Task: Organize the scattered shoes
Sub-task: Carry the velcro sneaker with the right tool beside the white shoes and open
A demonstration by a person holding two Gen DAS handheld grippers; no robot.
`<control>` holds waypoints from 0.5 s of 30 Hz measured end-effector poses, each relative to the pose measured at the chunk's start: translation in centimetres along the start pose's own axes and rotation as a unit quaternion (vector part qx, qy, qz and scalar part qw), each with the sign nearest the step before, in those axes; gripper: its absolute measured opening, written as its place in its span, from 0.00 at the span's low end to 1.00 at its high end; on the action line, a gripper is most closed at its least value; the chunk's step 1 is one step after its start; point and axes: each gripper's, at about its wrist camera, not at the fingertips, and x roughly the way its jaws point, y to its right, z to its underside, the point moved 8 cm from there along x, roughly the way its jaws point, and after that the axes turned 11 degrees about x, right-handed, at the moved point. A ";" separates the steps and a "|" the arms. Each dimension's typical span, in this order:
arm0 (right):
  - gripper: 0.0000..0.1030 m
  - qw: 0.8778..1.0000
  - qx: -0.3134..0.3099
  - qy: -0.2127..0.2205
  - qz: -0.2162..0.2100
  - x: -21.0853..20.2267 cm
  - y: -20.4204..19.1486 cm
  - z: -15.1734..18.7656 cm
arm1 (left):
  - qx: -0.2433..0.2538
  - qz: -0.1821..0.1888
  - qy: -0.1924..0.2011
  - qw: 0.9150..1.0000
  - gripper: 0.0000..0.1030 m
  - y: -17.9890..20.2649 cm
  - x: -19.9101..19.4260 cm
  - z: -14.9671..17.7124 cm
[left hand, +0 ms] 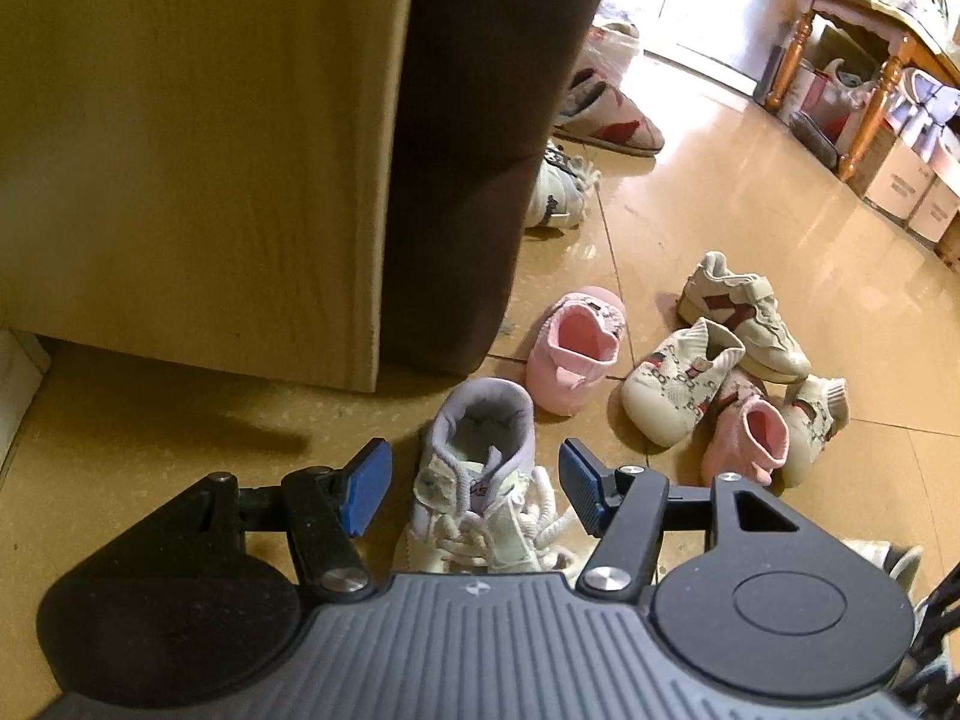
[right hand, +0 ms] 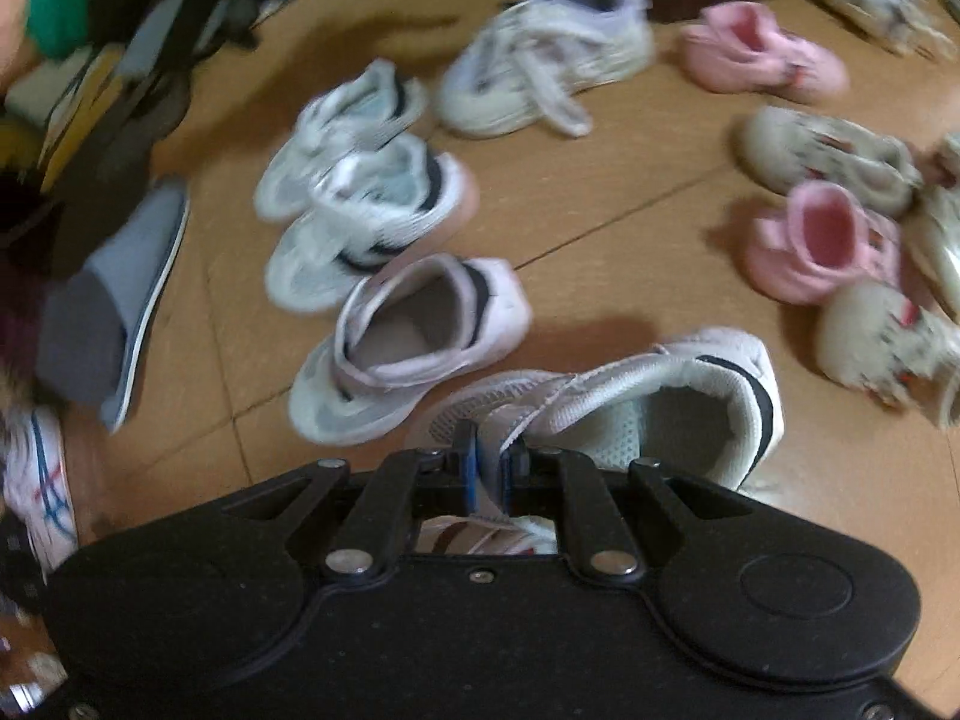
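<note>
My left gripper (left hand: 473,487) hangs open over the floor. A white high-top with a lilac collar (left hand: 480,420) lies between its blue pads (left hand: 366,486), with a gap on each side. In the blurred right wrist view, my right gripper (right hand: 489,465) is shut on the strap of a white sneaker with a black heel mark (right hand: 648,408), held just above the tiles. Its mate (right hand: 414,348) and two more white sneakers (right hand: 372,222) lie side by side to the left. Pink booties (left hand: 570,354) (left hand: 747,438), patterned cream slip-ons (left hand: 672,384) and a beige sneaker with maroon trim (left hand: 744,312) are scattered at the right.
A wooden cabinet (left hand: 210,150) and a dark brown furniture end (left hand: 480,150) stand close on the left. Farther off are more shoes (left hand: 606,114), a wooden-legged table (left hand: 870,60) and boxes (left hand: 912,186). A grey slipper (right hand: 120,300) lies at the left in the right wrist view.
</note>
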 end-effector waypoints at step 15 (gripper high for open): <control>0.08 0.997 -0.021 -0.067 -0.016 5.8 -3.1 0.8 | -0.002 0.000 0.001 1.000 0.59 -0.1 0.2 0.0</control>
